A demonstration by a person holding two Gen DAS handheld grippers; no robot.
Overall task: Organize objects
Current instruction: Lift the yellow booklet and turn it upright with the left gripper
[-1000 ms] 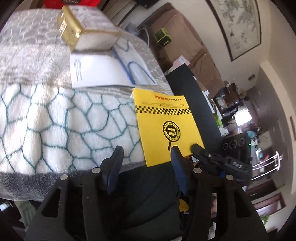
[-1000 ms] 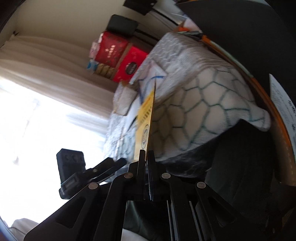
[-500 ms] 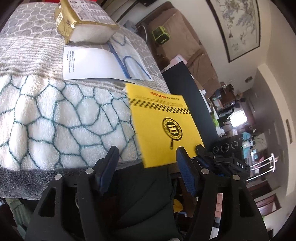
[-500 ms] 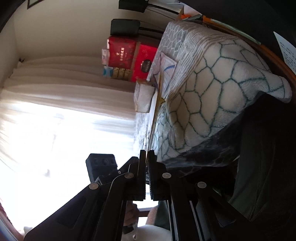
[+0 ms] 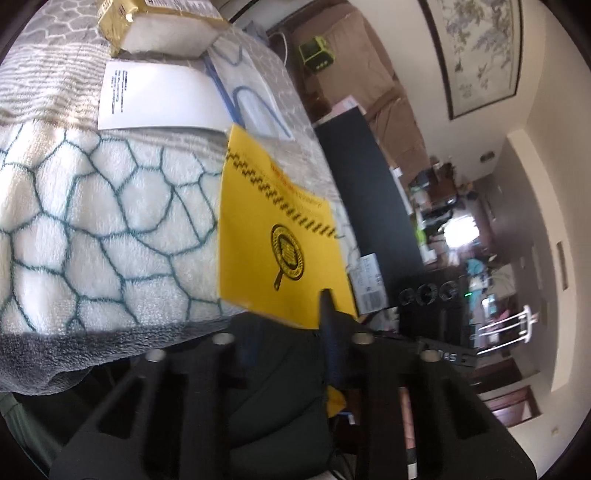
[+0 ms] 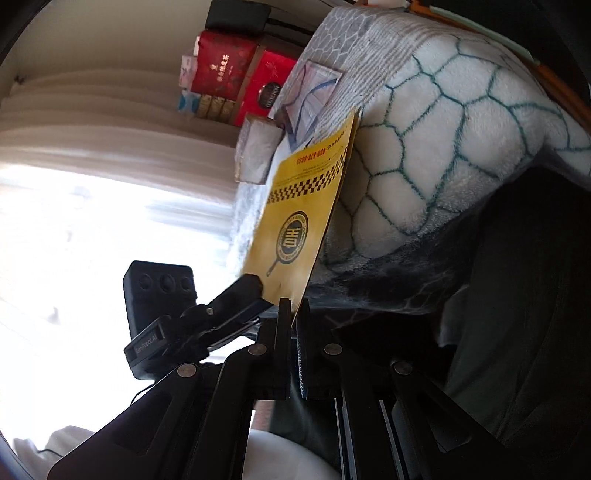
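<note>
A yellow booklet with a black pan logo hangs over the near edge of the white blanket, tilted up on one side. My right gripper is shut on its bottom corner, and the booklet rises from the jaws. My left gripper is closing around the booklet's lower edge. One blue finger lies over the yellow cover and the other is hidden beneath it, with a gap still showing at their bases. The right wrist view shows the left gripper at the booklet's lower left corner.
Farther back on the blanket lie a white printed sheet, a clear sleeve with blue lines and a gold-wrapped block. Red boxes stand beyond them. A black panel runs along the blanket's right side.
The booklet has rolled, so the right wrist view shows its face instead of its edge. The left jaws have narrowed from wide apart to close around its lower edge.
</note>
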